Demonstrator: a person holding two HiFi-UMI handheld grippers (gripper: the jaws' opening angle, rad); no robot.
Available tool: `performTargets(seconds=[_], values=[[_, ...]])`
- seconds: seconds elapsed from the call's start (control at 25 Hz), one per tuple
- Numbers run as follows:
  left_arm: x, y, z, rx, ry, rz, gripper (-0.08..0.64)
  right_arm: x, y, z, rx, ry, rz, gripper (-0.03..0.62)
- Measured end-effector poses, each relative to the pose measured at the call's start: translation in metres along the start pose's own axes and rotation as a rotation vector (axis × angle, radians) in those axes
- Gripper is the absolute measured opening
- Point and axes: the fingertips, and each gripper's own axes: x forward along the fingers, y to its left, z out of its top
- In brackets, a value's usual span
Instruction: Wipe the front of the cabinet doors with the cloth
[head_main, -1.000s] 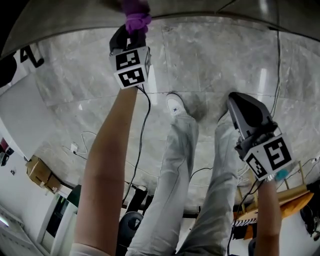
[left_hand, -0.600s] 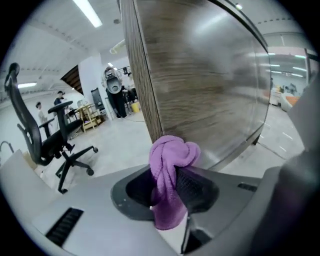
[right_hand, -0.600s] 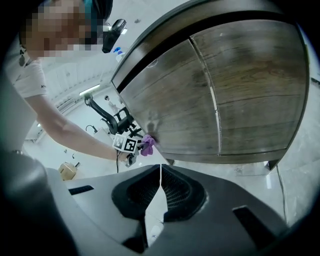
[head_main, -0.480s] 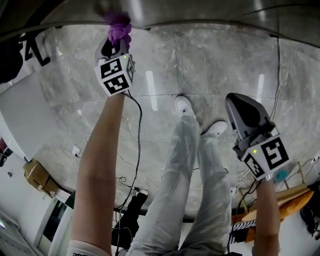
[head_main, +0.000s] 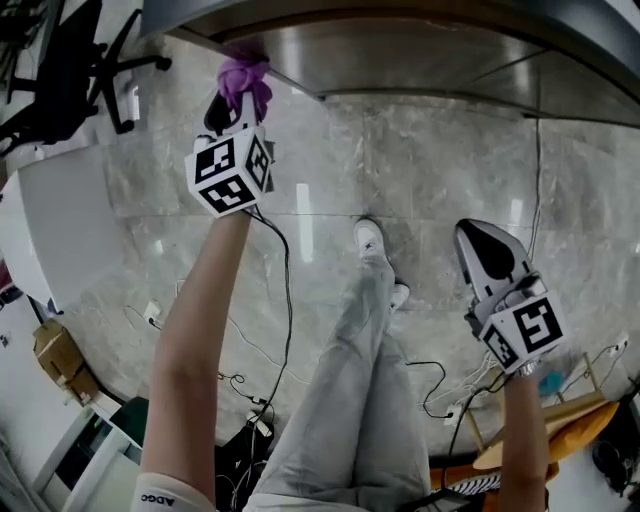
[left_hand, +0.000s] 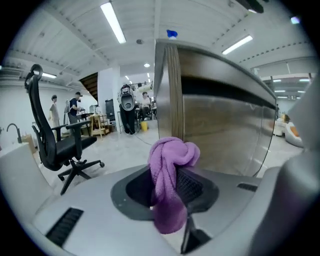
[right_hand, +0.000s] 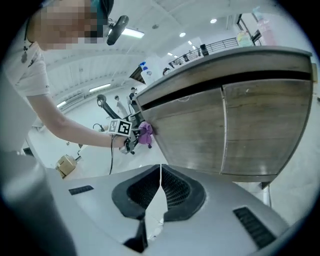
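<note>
The left gripper (head_main: 232, 105) is clamped on the purple cloth (head_main: 244, 78), which bunches past the jaws at the left edge of the cabinet door (head_main: 400, 55); the unwiped front stretches rightward. The right gripper (head_main: 478, 245), jaws together and empty, hangs well apart

Open-plan lab or workshop hall: ceiling strip lights (left_hand: 112, 22), polished stone-tile floor (head_main: 420, 160) strewn with cables (head_main: 236, 380), office chair (left_hand: 55, 145), cardboard box (head_main: 55, 350), people (left_hand: 75, 106) standing by distant benches (left_hand: 97, 122), wood-fronted cabinet (right_hand: 225, 130) under a counter (right_hand: 240, 55).
</note>
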Motion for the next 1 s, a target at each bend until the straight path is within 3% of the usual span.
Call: performTargets(seconds=[0.2, 0.44, 0.72, 0.84, 1.0], values=[[-0.043, 0.005, 0.082, -0.061, -0.109, -0.018, 0.114, -0.050, 0.012, 0.014, 0.043, -0.040, -0.072, 0.029], [-0.085, -0.001, 0.146, -0.064, -0.182, -0.087, 0.114, -0.102, 0.034, 0.022, 0.049, -0.081, -0.124, 0.029], [-0.221, -0.049, 0.186, -0.128, -0.230, -0.271, 0.114, -0.187, 0.085, 0.042, 0.086, -0.188, -0.178, 0.029], [-0.279, -0.074, 0.207, -0.107, -0.225, -0.386, 0.114, -0.226, 0.111, 0.070, 0.078, -0.276, -0.188, 0.029], [-0.370, -0.092, 0.239, -0.119, -0.233, -0.470, 0.114, -0.276, 0.157, 0.106, 0.028, -0.321, -0.168, 0.029]])
